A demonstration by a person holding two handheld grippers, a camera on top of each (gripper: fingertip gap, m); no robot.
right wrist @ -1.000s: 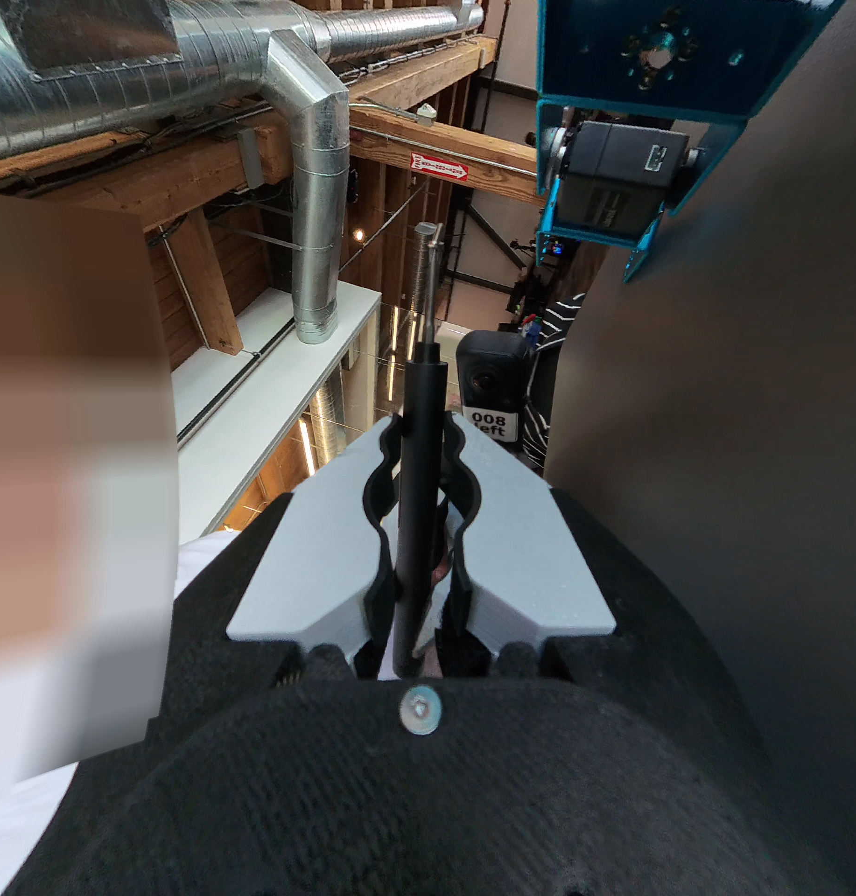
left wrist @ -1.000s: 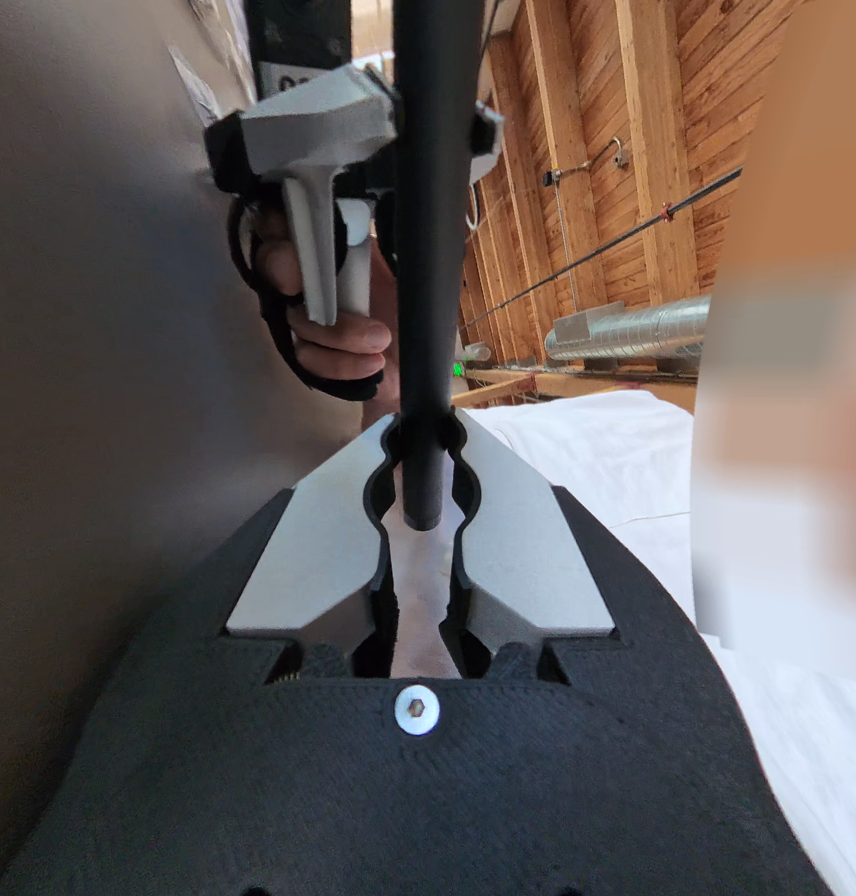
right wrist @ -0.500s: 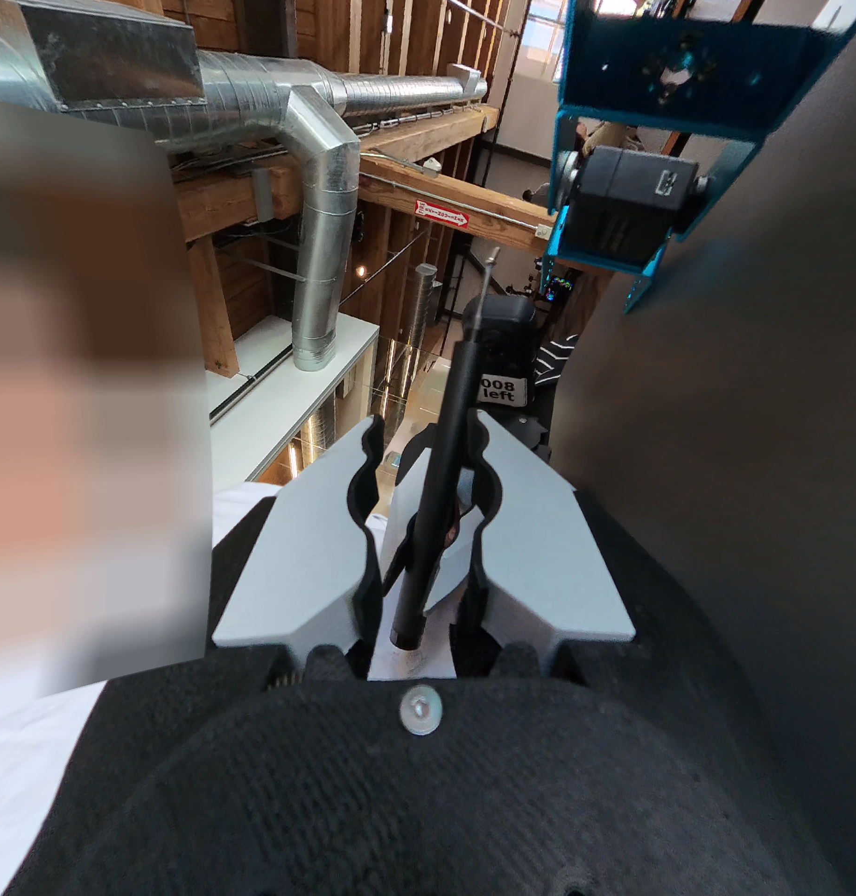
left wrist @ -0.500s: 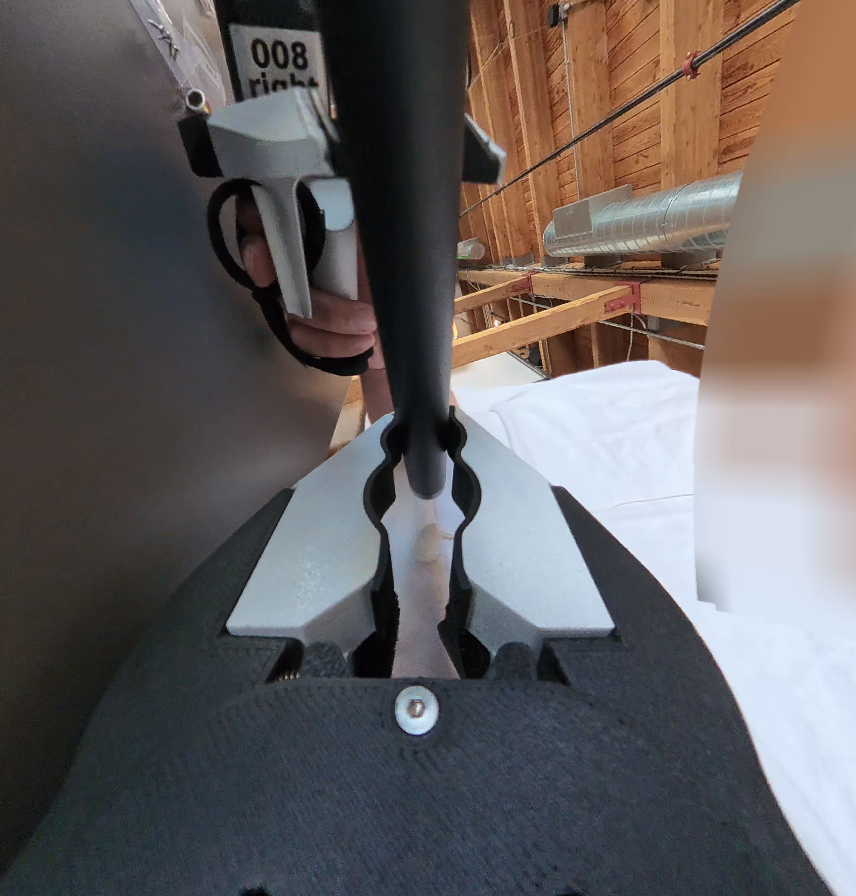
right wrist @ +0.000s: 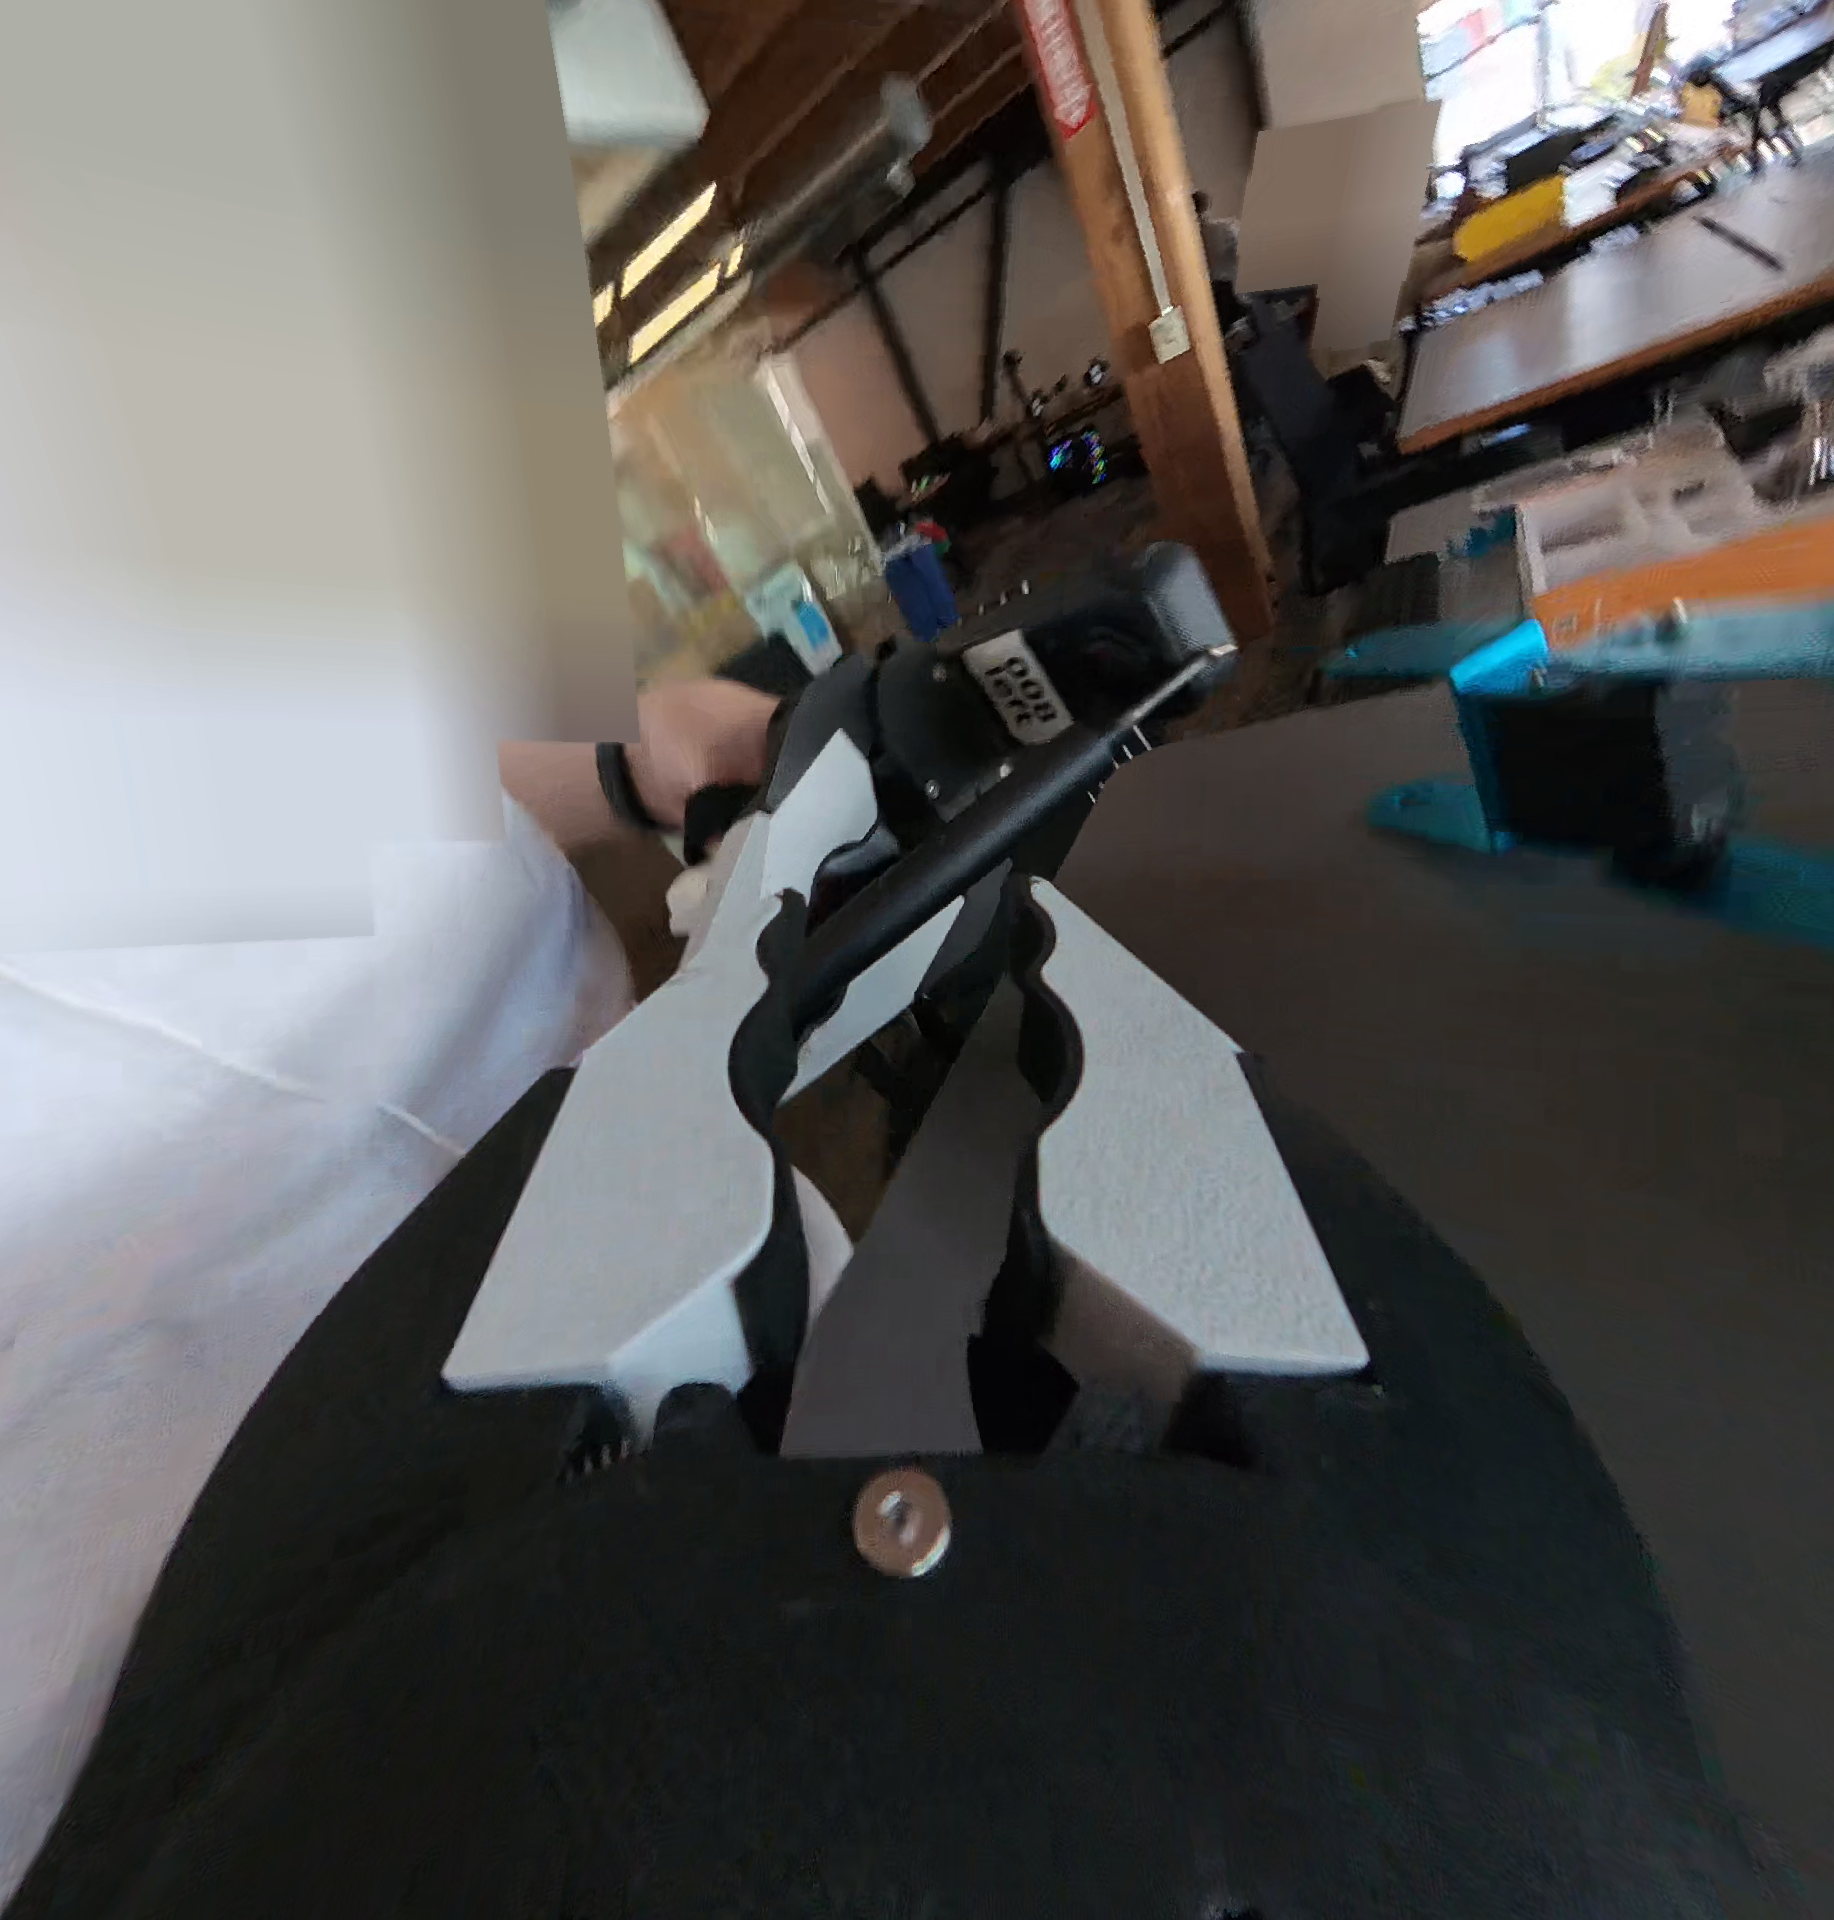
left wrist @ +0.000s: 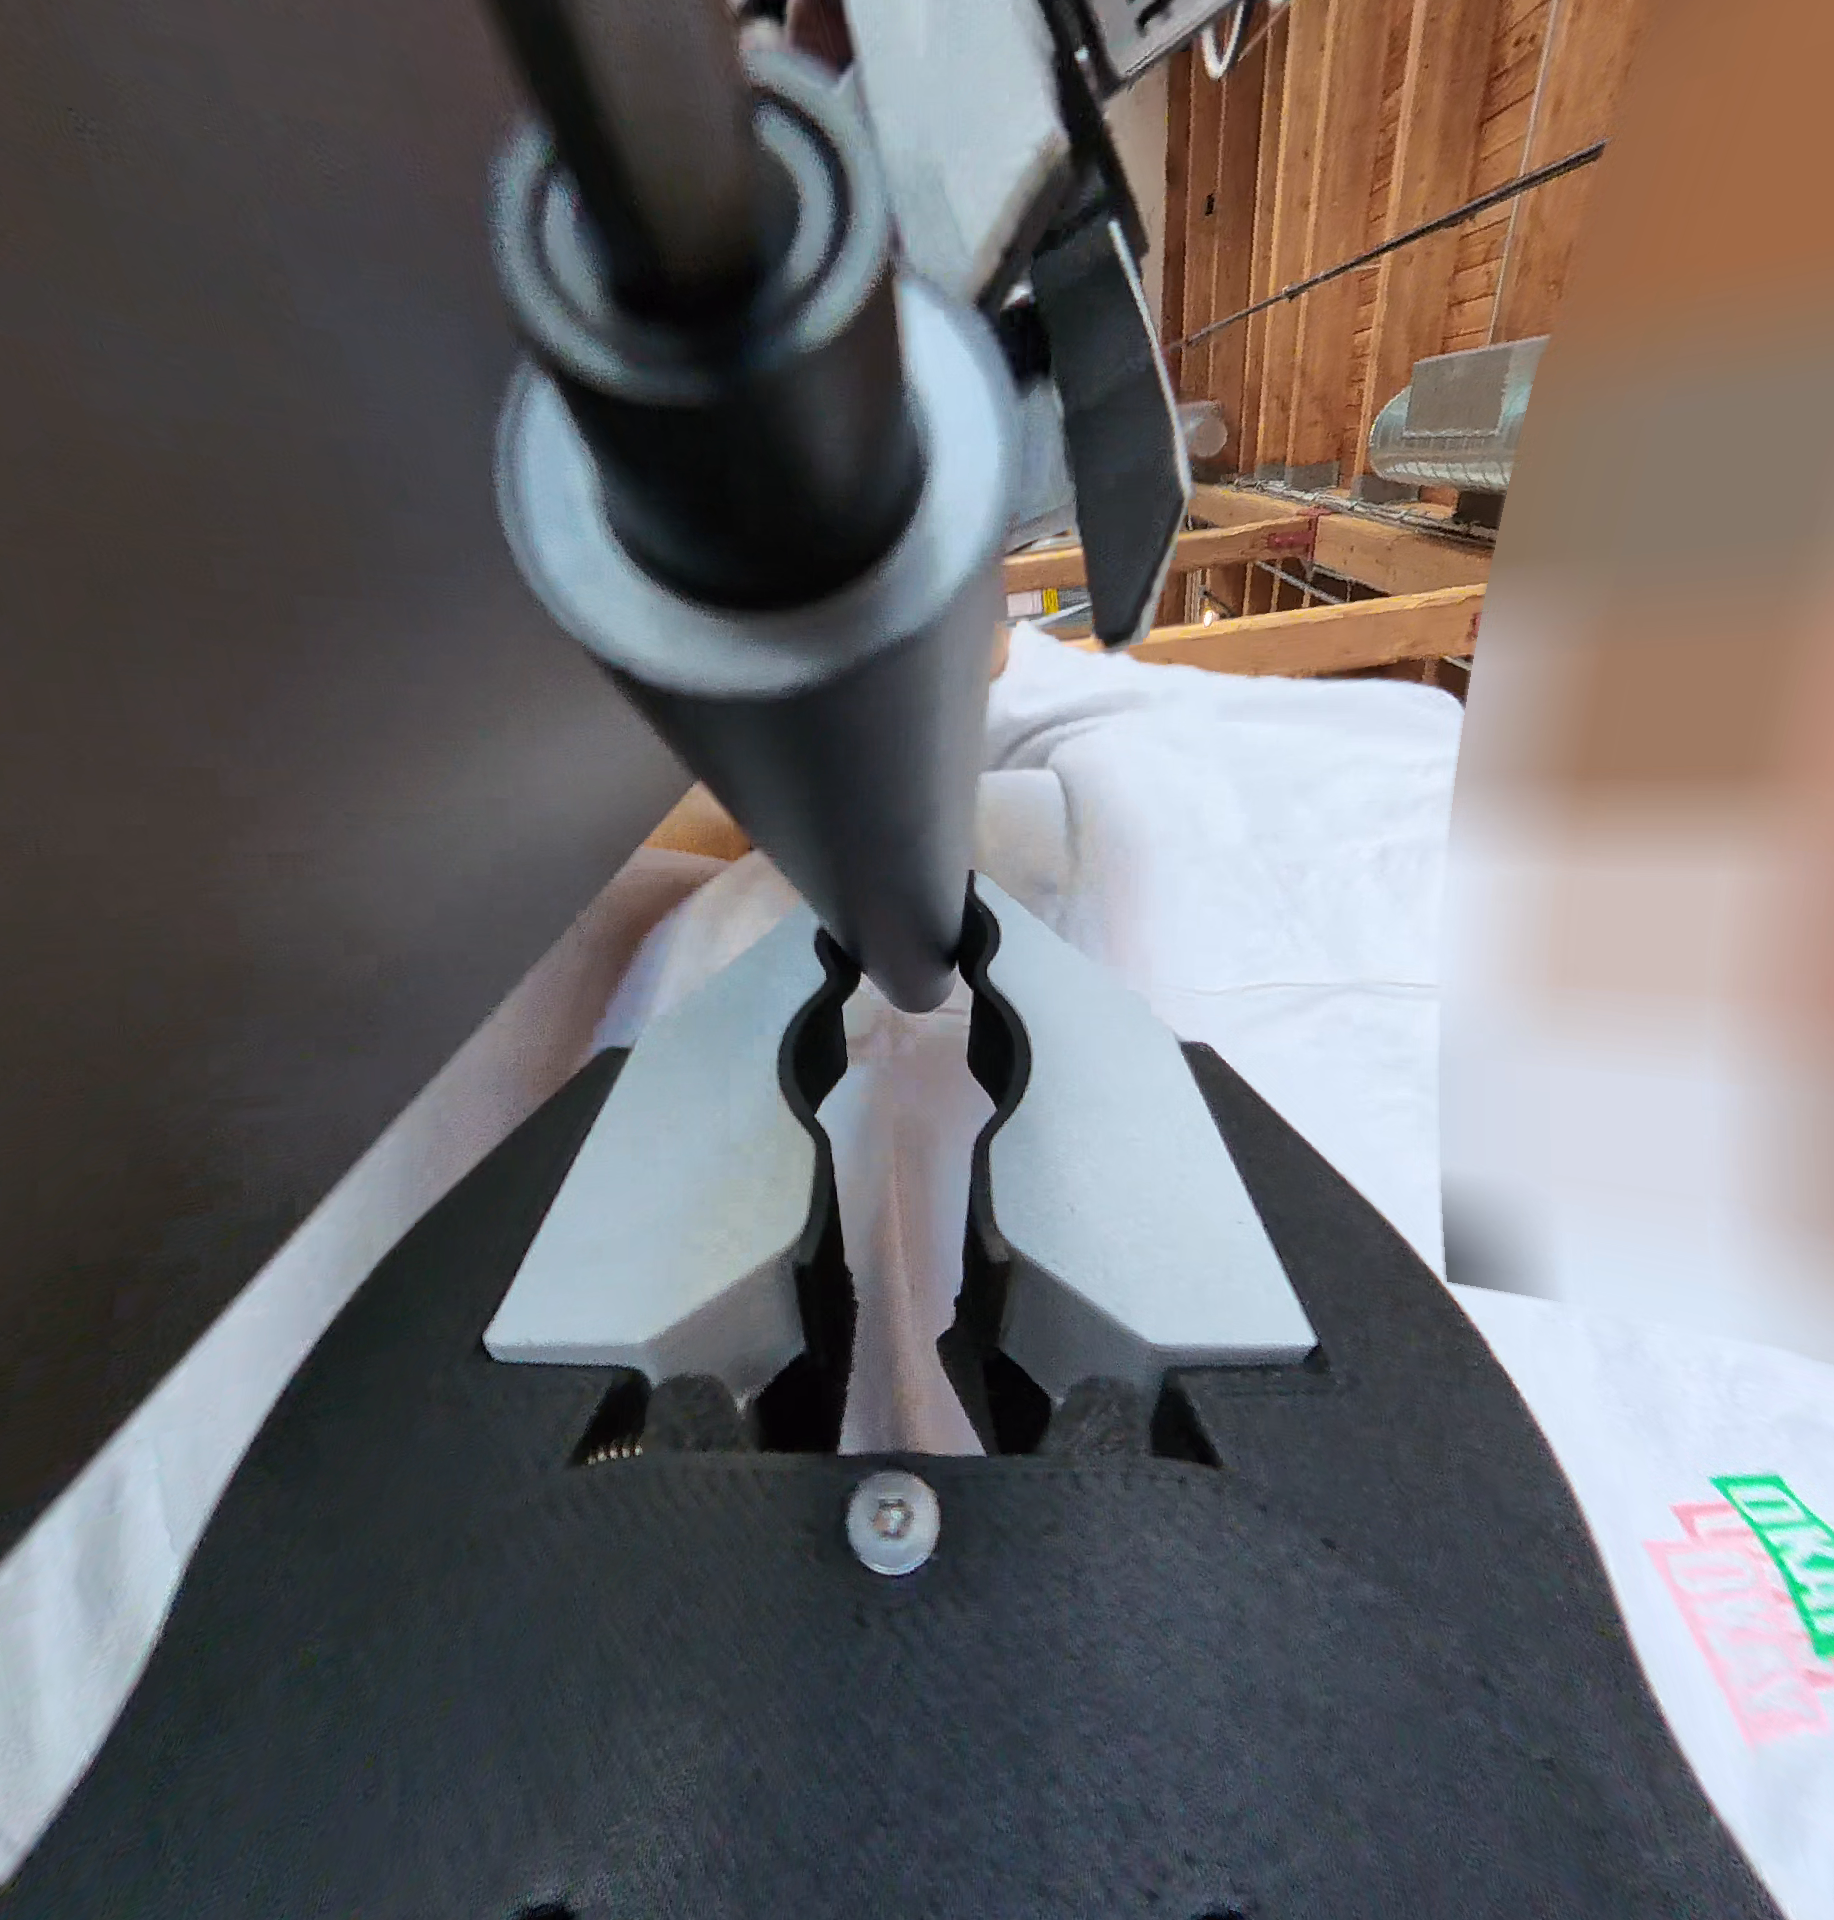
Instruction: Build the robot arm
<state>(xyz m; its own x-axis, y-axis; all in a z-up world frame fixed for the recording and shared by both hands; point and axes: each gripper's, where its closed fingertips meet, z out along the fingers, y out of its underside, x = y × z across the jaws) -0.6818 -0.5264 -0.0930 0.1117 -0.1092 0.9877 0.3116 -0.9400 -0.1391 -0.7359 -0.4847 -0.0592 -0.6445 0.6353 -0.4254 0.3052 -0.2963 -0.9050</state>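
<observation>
My left gripper (left wrist: 905,935) is shut on the butt end of a slim black tool (left wrist: 840,790), which runs up and away from its fingertips. Two silvery rings (left wrist: 757,540) show around the shaft, blurred. In the right wrist view the same tool (right wrist: 954,862) ends in a thin metal tip and sits in the left gripper (right wrist: 861,930). My right gripper (right wrist: 908,906) is open, its jaws spread either side of the tool's end and not clamping it. One of its fingers (left wrist: 1110,436) shows at the top of the left wrist view.
A dark grey tabletop (right wrist: 1464,1091) lies to the right, with a blue metal bracket holding a black motor (right wrist: 1588,748) on it. A person in a white shirt (left wrist: 1204,852) is close by; a hand (right wrist: 700,743) holds the left gripper. A wooden post (right wrist: 1173,364) and benches stand behind. Tip to tip, the grippers are about 7 cm apart.
My right gripper has opened and let go of the tool, then swung down from the ceiling toward the room. The left gripper keeps its grip, now at the tool's very end.
</observation>
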